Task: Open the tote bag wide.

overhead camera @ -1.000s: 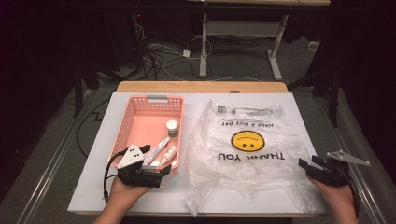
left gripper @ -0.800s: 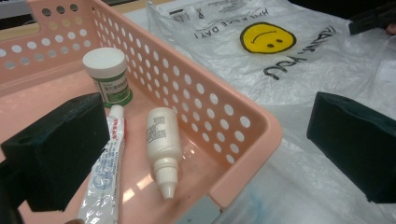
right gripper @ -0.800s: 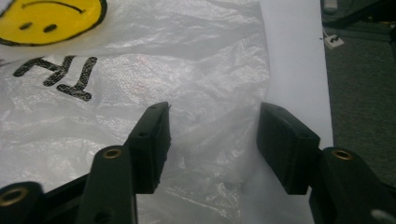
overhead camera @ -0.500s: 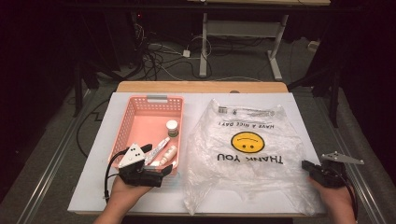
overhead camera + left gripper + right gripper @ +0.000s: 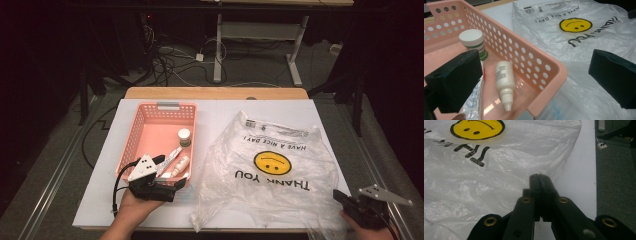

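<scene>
A pink perforated basket [image 5: 134, 137] stood on the left half of the white table [image 5: 220, 107] and held three items: a small jar [image 5: 474, 43] with a white lid and green label standing upright toward the far end, a white dropper bottle [image 5: 504, 82] lying on its side with its nozzle toward the near rim, and a flat tube [image 5: 474, 100] lying just beside the bottle, partly hidden behind one jaw. The printing on the bottle and tube was too small to read. The left gripper [image 5: 165, 167] hovered over the near end of the basket with its jaws spread wide apart, holding nothing; in the left gripper view one jaw stood inside the basket over the tube, the other outside over the bag, with the bottle and the basket's near corner between them. A translucent plastic bag [image 5: 270, 185] lay flat and crumpled on the table just right of the basket, printed with a yellow smiley face [image 5: 272, 163] and the words "THANK YOU" and "HAVE A NICE DAY!", upside down from the person's side. The right gripper [image 5: 345, 200] sat at the near right corner of the table, its jaws pressed together with nothing between them, the tips at the bag's right edge [image 5: 564, 167].
</scene>
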Demonstrator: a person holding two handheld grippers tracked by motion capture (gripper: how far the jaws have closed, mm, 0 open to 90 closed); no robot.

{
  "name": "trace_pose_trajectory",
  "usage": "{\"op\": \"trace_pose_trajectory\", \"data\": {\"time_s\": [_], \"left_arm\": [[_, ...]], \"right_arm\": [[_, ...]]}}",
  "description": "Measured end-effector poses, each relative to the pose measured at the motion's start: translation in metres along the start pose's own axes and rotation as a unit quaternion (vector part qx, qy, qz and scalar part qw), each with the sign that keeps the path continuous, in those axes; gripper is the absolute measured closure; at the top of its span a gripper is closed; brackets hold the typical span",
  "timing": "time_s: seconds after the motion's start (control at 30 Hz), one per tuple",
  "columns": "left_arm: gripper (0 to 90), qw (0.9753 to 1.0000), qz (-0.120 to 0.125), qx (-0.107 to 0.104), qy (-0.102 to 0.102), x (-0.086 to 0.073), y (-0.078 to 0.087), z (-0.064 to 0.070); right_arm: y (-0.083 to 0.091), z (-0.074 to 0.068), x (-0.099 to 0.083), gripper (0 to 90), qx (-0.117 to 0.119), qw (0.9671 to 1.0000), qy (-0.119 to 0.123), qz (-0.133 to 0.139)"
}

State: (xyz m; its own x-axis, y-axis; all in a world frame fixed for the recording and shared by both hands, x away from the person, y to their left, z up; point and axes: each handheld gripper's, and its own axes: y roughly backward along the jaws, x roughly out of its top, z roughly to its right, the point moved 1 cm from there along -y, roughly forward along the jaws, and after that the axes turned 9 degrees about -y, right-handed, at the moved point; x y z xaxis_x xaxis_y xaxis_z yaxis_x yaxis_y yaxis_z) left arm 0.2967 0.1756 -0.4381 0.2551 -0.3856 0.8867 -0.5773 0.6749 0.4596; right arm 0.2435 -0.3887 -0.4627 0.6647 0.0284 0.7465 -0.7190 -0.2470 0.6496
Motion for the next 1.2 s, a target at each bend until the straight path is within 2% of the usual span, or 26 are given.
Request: {"op": "trace_pose_trajectory", "data": {"time_s": [0.1,0.13,0.2,0.23,0.27,0.3,0.33,0.37,0.4,0.43,0.47,0.53,0.57,0.6,0.63,0.67,0.7,0.83,0.87,0.9,0.93,1.0,1.03,1.1,1.17,1.2], "left_arm": [[0.0,1.0000,0.001,0.001,-0.004,0.000,0.000,0.001],[0.0,1.0000,0.002,0.000,-0.004,0.000,0.000,0.001],[0.0,1.0000,0.000,-0.004,0.000,0.000,0.000,0.001],[0.0,1.0000,-0.002,-0.004,0.004,0.001,0.000,0.001],[0.0,0.9999,-0.002,-0.005,0.009,0.001,0.001,0.001],[0.0,0.9999,-0.001,-0.005,0.011,0.001,0.001,0.000],[0.0,0.9999,0.001,-0.005,0.014,0.001,0.001,0.000],[0.0,0.9999,0.004,-0.005,0.015,0.001,0.002,0.000],[0.0,0.9999,0.005,-0.005,0.015,0.001,0.002,-0.001],[0.0,0.9998,0.006,-0.004,0.016,0.001,0.002,-0.001],[0.0,0.9998,0.006,-0.005,0.016,0.001,0.002,-0.001],[0.0,0.9999,0.007,-0.004,0.015,0.001,0.003,0.000],[0.0,0.9999,0.007,-0.004,0.015,0.001,0.003,0.000],[0.0,0.9999,0.007,-0.004,0.014,0.001,0.003,0.000],[0.0,0.9999,0.008,-0.004,0.014,0.001,0.003,0.000],[0.0,0.9999,0.009,-0.003,0.013,0.001,0.003,0.001],[0.0,0.9999,0.009,-0.003,0.012,0.002,0.003,0.001],[0.0,0.9999,0.012,-0.008,0.009,0.002,0.003,0.001],[0.0,0.9999,0.010,-0.007,0.008,0.002,0.002,0.002],[0.0,0.9999,0.010,-0.007,0.008,0.002,0.002,0.002],[0.0,0.9999,0.009,-0.007,0.008,0.001,0.003,0.002],[0.0,0.9999,0.008,-0.006,0.006,0.001,0.003,0.003],[0.0,0.9999,0.007,-0.006,0.005,0.001,0.004,0.003],[0.0,0.9999,0.009,-0.006,0.007,0.000,0.004,0.003],[0.0,0.9999,0.007,-0.004,0.007,0.000,0.004,0.003],[0.0,0.9999,0.007,-0.004,0.007,0.000,0.004,0.003]], "right_arm": [[0.008,-0.001,-0.013,90.0,0.010,0.9999,-0.006,-0.006],[0.010,-0.001,-0.017,86.0,0.009,0.9999,-0.009,-0.007],[0.015,-0.002,-0.017,68.5,0.010,0.9999,-0.013,0.002],[0.015,-0.002,-0.017,68.5,0.010,0.9999,-0.013,0.002],[0.017,-0.003,-0.014,62.3,0.010,0.9998,-0.013,0.013],[0.020,-0.005,0.000,55.8,0.015,0.9992,-0.008,0.037],[0.020,-0.005,0.000,55.8,0.015,0.9992,-0.008,0.037],[0.014,-0.007,0.020,51.9,0.019,0.9985,0.014,0.050],[0.011,-0.007,0.027,50.6,0.017,0.9982,0.019,0.054],[0.011,-0.007,0.027,50.6,0.017,0.9982,0.019,0.054],[-0.006,-0.001,0.049,49.6,0.015,0.9982,0.027,0.051],[-0.022,0.003,0.065,49.0,-0.003,0.9982,0.043,0.042],[-0.032,0.006,0.073,48.0,-0.004,0.9981,0.047,0.041],[-0.032,0.006,0.073,48.0,-0.004,0.9981,0.047,0.041],[-0.052,0.013,0.087,44.4,0.011,0.9987,0.026,0.042],[-0.062,0.017,0.093,42.3,0.010,0.9989,0.020,0.041],[-0.062,0.017,0.093,42.3,0.010,0.9989,0.020,0.041],[-0.097,0.032,0.113,33.7,0.008,0.9995,0.000,0.030],[-0.115,0.040,0.122,24.4,0.007,0.9996,-0.022,0.017],[-0.115,0.040,0.122,24.4,0.007,0.9996,-0.022,0.017],[-0.121,0.043,0.125,20.2,0.006,0.9996,-0.025,0.008],[-0.135,0.046,0.128,16.2,0.003,0.9997,-0.022,-0.007],[-0.147,0.047,0.129,14.6,0.008,0.9996,-0.022,-0.019],[-0.151,0.047,0.128,14.6,0.008,0.9995,-0.017,-0.026],[-0.161,0.044,0.125,14.9,0.008,0.9984,0.006,-0.056],[-0.162,0.041,0.123,18.8,-0.004,0.9980,0.027,-0.057]]}}
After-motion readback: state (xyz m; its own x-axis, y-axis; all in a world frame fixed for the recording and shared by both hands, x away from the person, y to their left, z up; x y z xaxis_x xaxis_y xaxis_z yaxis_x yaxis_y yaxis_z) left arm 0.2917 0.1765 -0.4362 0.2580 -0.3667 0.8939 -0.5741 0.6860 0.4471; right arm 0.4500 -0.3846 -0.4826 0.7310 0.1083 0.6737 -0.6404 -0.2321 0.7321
